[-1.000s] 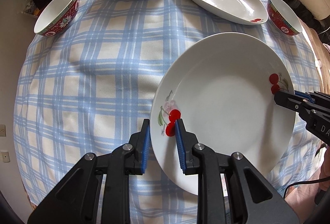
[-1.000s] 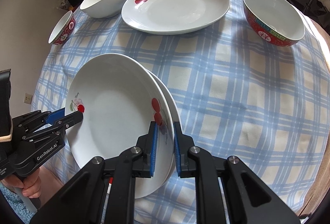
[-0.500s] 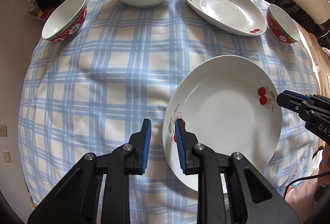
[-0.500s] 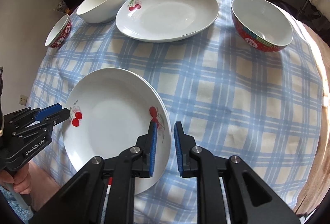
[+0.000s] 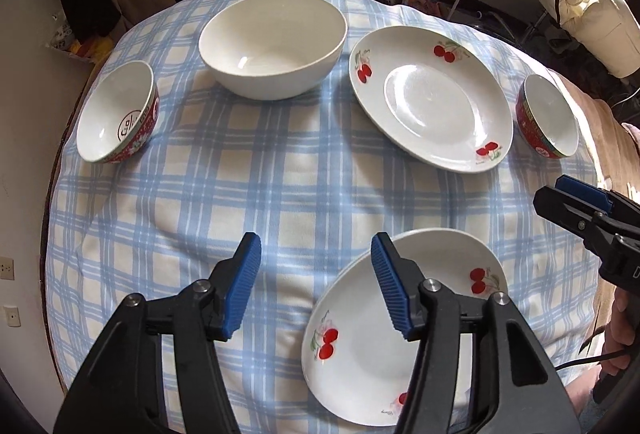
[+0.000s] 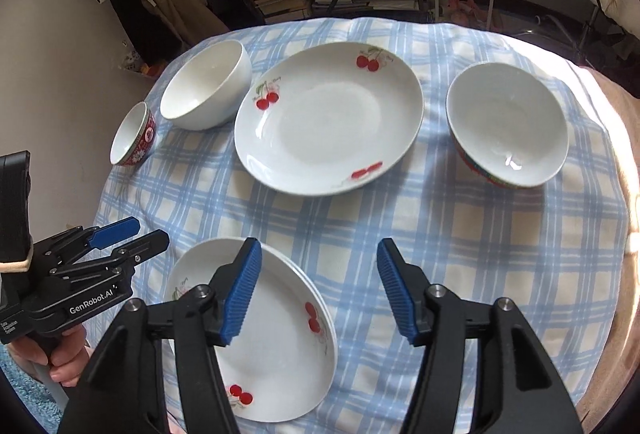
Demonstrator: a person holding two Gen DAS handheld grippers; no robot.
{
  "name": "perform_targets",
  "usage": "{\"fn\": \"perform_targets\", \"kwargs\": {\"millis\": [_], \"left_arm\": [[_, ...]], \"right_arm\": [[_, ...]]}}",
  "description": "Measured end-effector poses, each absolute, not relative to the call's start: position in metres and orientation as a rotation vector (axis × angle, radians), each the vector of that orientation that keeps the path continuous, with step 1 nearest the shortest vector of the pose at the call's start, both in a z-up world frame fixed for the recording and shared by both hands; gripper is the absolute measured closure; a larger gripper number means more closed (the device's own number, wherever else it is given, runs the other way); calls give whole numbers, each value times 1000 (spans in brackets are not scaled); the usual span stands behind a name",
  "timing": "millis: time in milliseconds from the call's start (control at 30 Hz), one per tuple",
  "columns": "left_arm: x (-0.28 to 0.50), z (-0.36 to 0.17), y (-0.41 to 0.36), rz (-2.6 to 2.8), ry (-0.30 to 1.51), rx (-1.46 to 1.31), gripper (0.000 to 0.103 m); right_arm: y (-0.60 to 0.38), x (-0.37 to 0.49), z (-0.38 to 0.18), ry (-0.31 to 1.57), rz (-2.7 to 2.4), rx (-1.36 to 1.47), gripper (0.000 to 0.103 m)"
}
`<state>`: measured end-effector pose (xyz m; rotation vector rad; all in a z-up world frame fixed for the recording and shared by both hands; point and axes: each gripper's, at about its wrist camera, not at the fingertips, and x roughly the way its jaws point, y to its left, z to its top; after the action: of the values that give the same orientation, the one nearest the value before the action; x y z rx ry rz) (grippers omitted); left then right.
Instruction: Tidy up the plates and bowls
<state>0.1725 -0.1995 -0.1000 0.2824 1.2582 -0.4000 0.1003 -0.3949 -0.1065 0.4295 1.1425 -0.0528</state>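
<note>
The stacked cherry plates [image 6: 276, 346] lie flat on the checked tablecloth [image 5: 280, 194] at the near edge, face up, round, so no long axis to call; in the right wrist view a second rim peeks out along the right side under the top one. My left gripper [image 5: 316, 286] is wide open, holding nothing, its right finger over the plate's near rim; my right gripper [image 6: 320, 290] is equally wide open and empty, left finger above the stack. Half a second ago both sets of jaws were nearly closed beside the plate's rim; now they have spread and pulled back. Further off, a lone cherry plate [image 5: 430, 98] sits between the big white bowl [image 5: 272, 42] and a red-patterned bowl [image 5: 548, 116], another red bowl [image 5: 118, 112] at far left. All stand apart, well clear of the stack.
</note>
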Motion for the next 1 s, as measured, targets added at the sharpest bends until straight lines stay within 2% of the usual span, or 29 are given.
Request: {"fn": "perform_targets", "kwargs": {"millis": [33,100,167,233,533,833,933,1000], "left_arm": [[178,-100,-202,-396,1259,281,40],[189,-99,-209,-384,1263,273,27],[199,-100,-216,-382,1262,268,22],[208,-102,-222,-383,1270,255,21],[238,-118,-248,-337,1283,250,21],[261,-151,-259,-295,1393,179,21],[262,-157,-264,-293,1391,207,21],[262,-159,-266,-303,1396,206,22]], "right_arm": [[-399,106,-103,1133,-53,429,29],[-409,117,-97,1115,-60,422,26],[-418,130,-92,1106,-75,400,21],[-427,144,-88,1103,-84,372,16],[-463,198,-94,1131,-137,295,15],[-473,230,-117,1166,-135,245,15],[-476,239,-128,1196,-155,229,28],[-479,243,-134,1214,-153,239,44]]}}
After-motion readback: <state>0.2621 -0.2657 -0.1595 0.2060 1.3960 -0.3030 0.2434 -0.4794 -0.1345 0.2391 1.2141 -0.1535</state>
